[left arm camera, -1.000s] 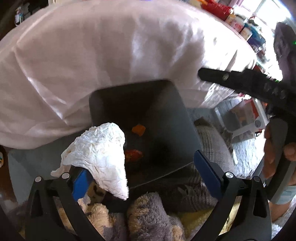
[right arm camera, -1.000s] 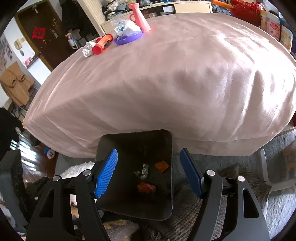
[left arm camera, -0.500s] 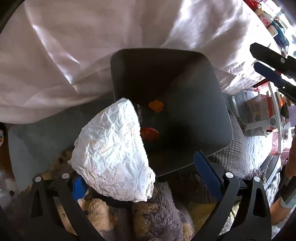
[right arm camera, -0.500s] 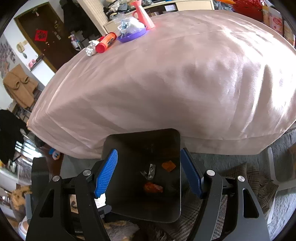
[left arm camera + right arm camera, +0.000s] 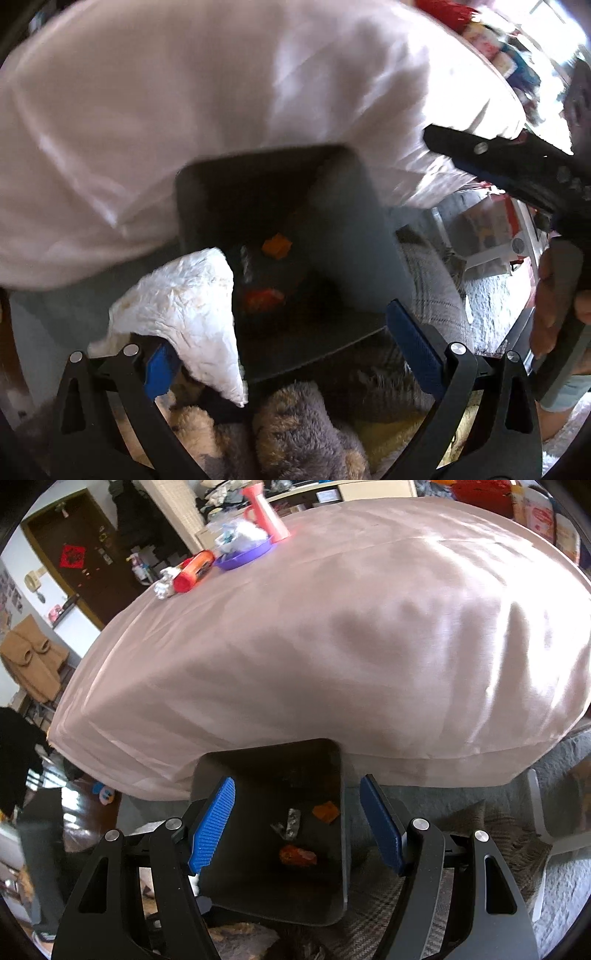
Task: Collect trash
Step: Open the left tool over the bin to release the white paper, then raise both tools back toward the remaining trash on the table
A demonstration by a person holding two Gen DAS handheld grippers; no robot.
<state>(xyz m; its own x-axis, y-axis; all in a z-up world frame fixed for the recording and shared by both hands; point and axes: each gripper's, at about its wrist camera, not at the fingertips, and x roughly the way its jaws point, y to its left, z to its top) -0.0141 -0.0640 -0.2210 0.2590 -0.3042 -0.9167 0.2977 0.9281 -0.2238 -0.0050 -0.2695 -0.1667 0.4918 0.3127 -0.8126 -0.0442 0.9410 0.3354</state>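
Bin (image 5: pixel 332 893) holds a few scraps, my left gripper (image 5: pixel 280 365) wide, crumpled tissue (image 5: pixel 188 314) apparently hung on one finger, right gripper (image 5: pixel 295 823) open, empty; bottle (image 5: pixel 194 570) waits at bench's (image 5: pixel 369 646) far-left corner.

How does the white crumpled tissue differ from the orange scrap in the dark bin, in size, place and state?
The white crumpled tissue looks much bigger than the orange scrap. The tissue hangs on one pad of the open left gripper, beside the bin's rim, whereas the scrap already lies on the floor of the dark bin. The tissue is white and wrinkled; the scrap is orange and looks flat. Both look like trash.
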